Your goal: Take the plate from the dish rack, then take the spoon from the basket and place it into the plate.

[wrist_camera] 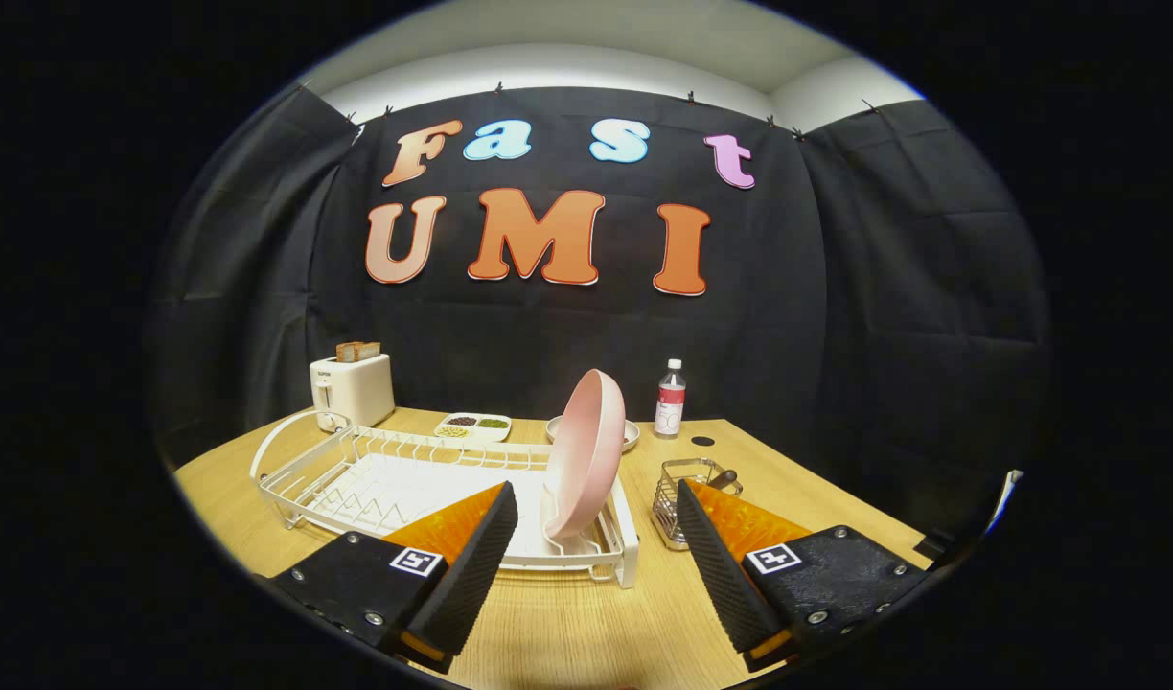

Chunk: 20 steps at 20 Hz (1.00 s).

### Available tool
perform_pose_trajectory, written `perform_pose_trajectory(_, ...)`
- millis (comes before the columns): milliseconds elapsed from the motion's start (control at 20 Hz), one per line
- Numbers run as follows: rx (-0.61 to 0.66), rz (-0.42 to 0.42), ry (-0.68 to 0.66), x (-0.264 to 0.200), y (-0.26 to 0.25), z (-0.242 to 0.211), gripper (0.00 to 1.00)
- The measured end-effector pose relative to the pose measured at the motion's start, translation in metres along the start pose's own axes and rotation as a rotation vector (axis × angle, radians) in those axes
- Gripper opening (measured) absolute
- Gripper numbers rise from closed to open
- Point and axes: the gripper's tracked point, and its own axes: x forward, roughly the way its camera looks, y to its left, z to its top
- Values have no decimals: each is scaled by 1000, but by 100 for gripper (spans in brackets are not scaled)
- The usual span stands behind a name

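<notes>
Gripper nearest the camera, jaws spread wide with nothing between them but bare tabletop; the fingers have ribbed inner faces and taper toward the tips. Wooden table has a light grain finish, and a clear strip of it runs between the fingers up to the rack. Its right edge falls away just beyond the right finger and its left edge lies past the rack's handle, both meeting the booth's black cloth. Dish rack is white wire, low and rectangular with a looped handle at its far-left end and rows of upright prongs — it sits just ahead of the left finger, whose tip overlaps its near rail in view. Plate is pink, smooth and glossy, more a shallow bowl shape, standing on edge at the rack's right end, just ahead of the gap between the fingers and slightly nearer the left one, not touched by either. Basket is a small square wire-mesh holder on the table just right of the rack, right by the right finger's tip; a dark handle end sticks out of it — presumably the spoon, too small to be sure. Farther back: a white toaster with bread in its slots, a divided white dish, a shallow bowl behind the plate, and a clear plastic bottle.
</notes>
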Motion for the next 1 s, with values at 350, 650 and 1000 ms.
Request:
perform_pose_trajectory(350, -113, -62, 37, 59, -5, 10, 98)
perform_pose_trajectory(650, -200, -94, 80, 103, 0, 9, 80)
perform_pose_trajectory(1000, -292, -171, 104, 140, -8, 11, 41)
